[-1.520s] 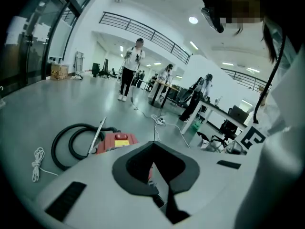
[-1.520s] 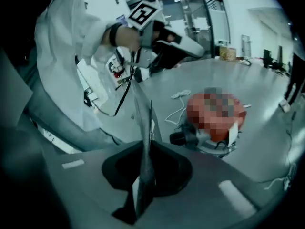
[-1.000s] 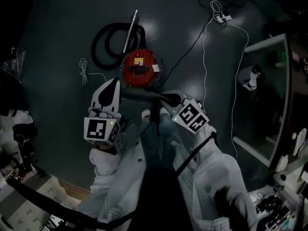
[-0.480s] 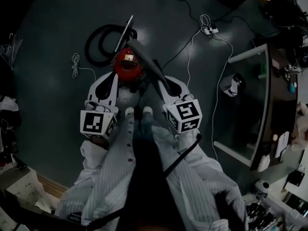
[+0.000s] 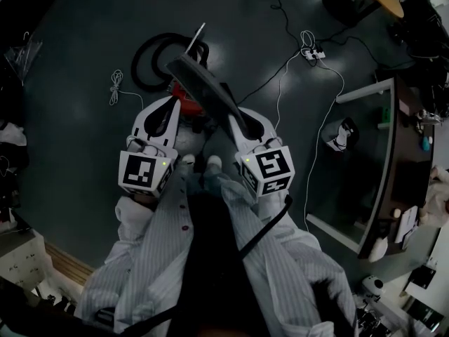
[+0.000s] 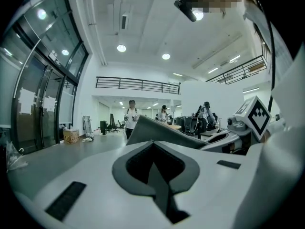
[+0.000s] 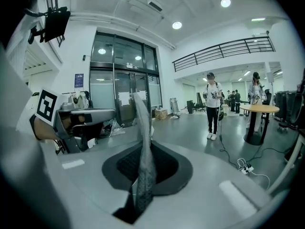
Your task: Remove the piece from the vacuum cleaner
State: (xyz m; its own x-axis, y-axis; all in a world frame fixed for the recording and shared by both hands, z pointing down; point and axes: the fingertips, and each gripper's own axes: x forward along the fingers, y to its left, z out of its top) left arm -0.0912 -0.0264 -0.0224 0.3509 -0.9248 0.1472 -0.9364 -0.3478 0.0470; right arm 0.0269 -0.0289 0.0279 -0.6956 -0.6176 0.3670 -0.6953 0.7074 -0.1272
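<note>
Head view: the left gripper (image 5: 170, 104) and right gripper (image 5: 242, 121) are held side by side above the floor, with the person's shoes (image 5: 201, 162) between them. The piece (image 5: 203, 86), long, flat and dark, runs from the right gripper's tip up and to the left. It crosses over the red vacuum cleaner (image 5: 181, 90), and I can't tell from this view whether the two touch. The black hose (image 5: 149, 56) lies coiled beyond the vacuum cleaner. The jaw gaps can't be made out from here.

Left gripper view: the left gripper (image 6: 155, 168) has its jaws fully together with nothing between them. The piece (image 6: 159, 131) shows as a grey slab just past the tip, not touching it. The right gripper's marker cube (image 6: 258, 116) is at the far right. This view also takes in the room, where people (image 6: 131, 118) are standing far off.

Right gripper view: the right gripper (image 7: 142, 180) has its jaws nearly closed, pinched on the piece (image 7: 141, 123). The piece is seen edge-on as a thin grey blade, standing up out of the jaws and leaning slightly left. The left gripper's marker cube (image 7: 46, 105) is at the left. A power strip (image 7: 244, 167) with its cable lies on the floor at the right.
</note>
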